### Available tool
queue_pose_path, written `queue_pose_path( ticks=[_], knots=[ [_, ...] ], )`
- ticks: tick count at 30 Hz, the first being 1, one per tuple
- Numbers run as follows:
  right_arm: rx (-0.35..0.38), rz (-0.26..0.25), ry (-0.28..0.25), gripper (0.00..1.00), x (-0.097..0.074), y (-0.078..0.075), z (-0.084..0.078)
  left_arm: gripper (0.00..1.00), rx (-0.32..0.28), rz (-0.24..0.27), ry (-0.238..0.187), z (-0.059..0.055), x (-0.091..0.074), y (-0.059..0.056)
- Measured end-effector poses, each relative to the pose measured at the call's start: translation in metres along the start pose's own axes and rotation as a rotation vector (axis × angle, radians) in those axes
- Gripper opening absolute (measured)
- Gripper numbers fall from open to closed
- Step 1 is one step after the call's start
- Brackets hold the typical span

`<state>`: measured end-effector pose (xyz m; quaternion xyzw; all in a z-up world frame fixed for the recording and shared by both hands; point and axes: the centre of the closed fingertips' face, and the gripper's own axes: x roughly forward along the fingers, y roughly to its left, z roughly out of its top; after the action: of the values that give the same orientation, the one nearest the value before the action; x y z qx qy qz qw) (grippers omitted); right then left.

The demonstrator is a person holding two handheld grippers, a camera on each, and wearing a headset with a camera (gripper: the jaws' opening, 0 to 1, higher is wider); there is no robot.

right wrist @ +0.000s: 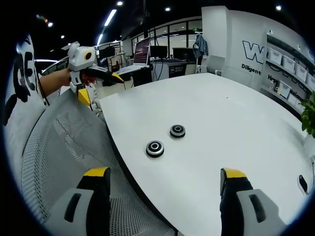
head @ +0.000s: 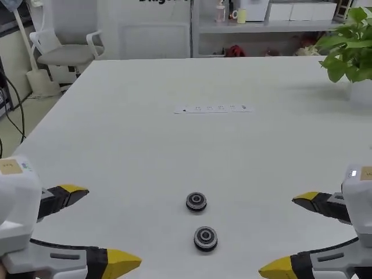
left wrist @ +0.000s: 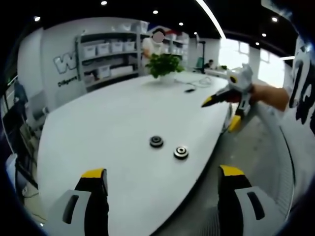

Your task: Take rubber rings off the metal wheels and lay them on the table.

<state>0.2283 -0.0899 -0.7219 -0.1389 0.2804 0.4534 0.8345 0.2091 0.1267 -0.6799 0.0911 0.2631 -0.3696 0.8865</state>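
At the near left edge of the table [head: 145, 145], the left gripper [head: 113, 226] hovered with its jaws wide and nothing between them, likely poised to steady a wheel; near the middle, between the two grippers, the far wheel [head: 196, 201] and the near wheel [head: 205, 238] lay flat and just apart, each seemingly wearing its dark rubber ring [head: 196, 239], so none was off yet; at the near right, the right gripper [head: 276, 234] mirrored its partner, jaws wide, empty, angled inward, presumably ready to peel a ring.
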Motion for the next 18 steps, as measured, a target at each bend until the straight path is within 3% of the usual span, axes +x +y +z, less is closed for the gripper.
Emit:
queue_pose_path(
  ticks=[10, 18],
  knots=[
    [0.015, 0.01, -0.021, 0.86, 0.0003, -0.0013, 0.0016, 0.93, -0.02, -0.019, -0.01, 0.0027, 0.0027, -0.0014],
    [0.036, 0.019, -0.044, 0.86, 0.0029, -0.0046, 0.0076, 0.9, 0.031, -0.022, 0.029, -0.0039, 0.0069, -0.0011]
  ],
)
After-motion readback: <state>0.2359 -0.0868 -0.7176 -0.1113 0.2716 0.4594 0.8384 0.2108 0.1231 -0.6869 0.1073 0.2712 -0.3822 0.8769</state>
